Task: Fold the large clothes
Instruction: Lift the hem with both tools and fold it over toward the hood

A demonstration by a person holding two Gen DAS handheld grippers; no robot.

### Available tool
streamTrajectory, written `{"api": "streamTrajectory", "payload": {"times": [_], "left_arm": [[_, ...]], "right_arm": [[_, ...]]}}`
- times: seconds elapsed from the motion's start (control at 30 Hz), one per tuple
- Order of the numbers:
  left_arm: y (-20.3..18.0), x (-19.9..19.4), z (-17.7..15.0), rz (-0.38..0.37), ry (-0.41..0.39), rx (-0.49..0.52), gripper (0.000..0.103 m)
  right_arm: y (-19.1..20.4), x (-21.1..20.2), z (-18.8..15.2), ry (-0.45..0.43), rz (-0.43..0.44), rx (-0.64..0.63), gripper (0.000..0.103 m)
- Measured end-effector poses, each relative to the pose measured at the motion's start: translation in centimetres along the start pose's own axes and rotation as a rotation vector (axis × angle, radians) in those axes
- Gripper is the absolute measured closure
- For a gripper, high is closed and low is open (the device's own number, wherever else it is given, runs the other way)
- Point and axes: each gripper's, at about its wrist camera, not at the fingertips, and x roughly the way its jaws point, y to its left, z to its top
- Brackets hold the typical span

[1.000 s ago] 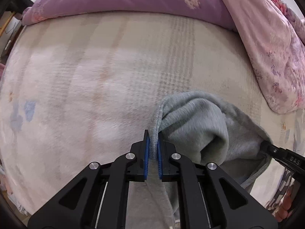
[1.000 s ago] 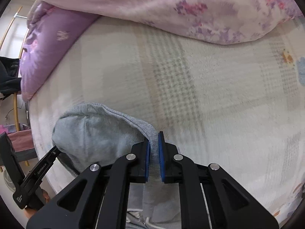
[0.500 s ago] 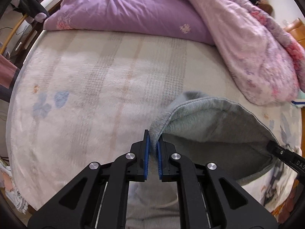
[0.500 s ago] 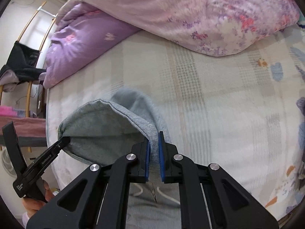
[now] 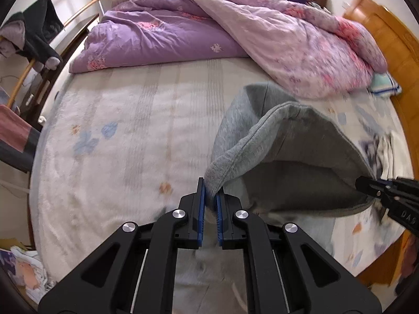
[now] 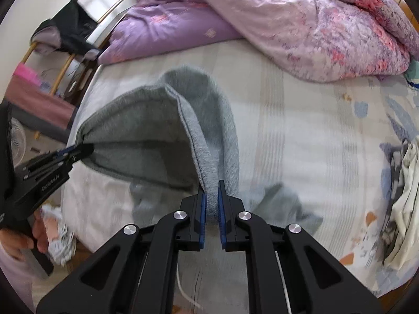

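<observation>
Below my tools lies the bed (image 5: 125,141). Left tool (image 5: 209,204) and right tool (image 6: 211,204) are clamped on the grey garment (image 5: 296,157) hem (hanging ahead); keep it taut and level.

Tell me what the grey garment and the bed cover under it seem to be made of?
Grey garment: looks like cotton sweatshirt fleece, matte, with a knit outer face, fuzzy inside and stitched hem. Bed cover: seems a plush, fluffy pile fabric, pale with faint printed shapes.
</observation>
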Motion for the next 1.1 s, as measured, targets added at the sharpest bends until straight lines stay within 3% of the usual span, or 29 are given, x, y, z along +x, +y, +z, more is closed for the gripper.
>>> {"api": "streamTrajectory", "payload": {"times": [0.13,0.33,0.4,0.47,0.5,0.57,0.6,0.63,0.67,0.73,0.77,0.83,0.93,0.97,1.0,1.03,1.07,1.1], "left_arm": [[-0.3,-1.2,-5.7,-0.013,0.026,0.008,0.095],[0.4,2.2,-15.9,-0.031,0.190,-0.068,0.095],[0.8,5.2,-19.8,-0.028,0.319,-0.119,0.095],[1.2,7.8,-23.4,-0.005,0.484,-0.184,0.082],[1.3,8.5,-24.7,-0.002,0.546,-0.219,0.082],[1.5,9.0,-27.2,-0.090,0.617,-0.322,0.077],[1.5,8.7,-27.7,-0.118,0.613,-0.349,0.069],[1.4,8.6,-27.9,-0.124,0.605,-0.364,0.047],[1.5,8.4,-27.9,-0.141,0.587,-0.398,0.039],[1.6,8.9,-27.7,-0.222,0.572,-0.503,0.036],[1.6,9.5,-27.7,-0.254,0.581,-0.551,0.027],[1.8,11.0,-27.6,-0.287,0.598,-0.657,0.024],[2.5,14.3,-28.2,-0.284,0.630,-0.814,0.026],[2.8,15.4,-28.4,-0.264,0.646,-0.859,0.036],[3.0,16.1,-28.6,-0.259,0.647,-0.883,0.045],[3.3,16.9,-28.7,-0.230,0.662,-0.889,0.065],[3.3,17.4,-28.6,-0.184,0.685,-0.849,0.087],[3.1,17.4,-28.3,-0.145,0.706,-0.779,0.096]], "right_arm": [[1.0,-0.1,-5.7,0.036,0.006,-0.089,0.095],[0.0,3.8,-14.2,0.153,-0.023,-0.125,0.095],[-0.7,5.8,-16.6,0.216,-0.049,-0.103,0.093],[-2.0,8.6,-19.2,0.343,-0.130,-0.045,0.092],[-2.6,9.6,-20.4,0.421,-0.155,0.004,0.090],[-3.7,10.6,-22.3,0.538,-0.126,0.130,0.079],[-4.2,10.6,-22.9,0.558,-0.091,0.201,0.059],[-4.9,10.1,-23.4,0.543,-0.054,0.291,0.047],[-5.3,9.5,-23.5,0.513,-0.037,0.348,0.033],[-6.0,9.2,-23.2,0.468,0.013,0.453,0.029],[-6.3,9.5,-23.0,0.469,0.034,0.489,0.021],[-7.3,10.8,-22.6,0.465,0.047,0.575,0.021],[-9.2,14.5,-22.5,0.470,-0.006,0.696,0.021],[-9.6,15.4,-22.7,0.481,-0.005,0.733,0.030],[-10.0,16.4,-22.8,0.484,0.006,0.783,0.064],[-10.2,16.7,-22.9,0.481,-0.002,0.813,0.081],[-10.5,16.6,-22.9,0.474,-0.028,0.857,0.087],[-10.6,16.3,-23.0,0.466,-0.030,0.898,0.090]]}}
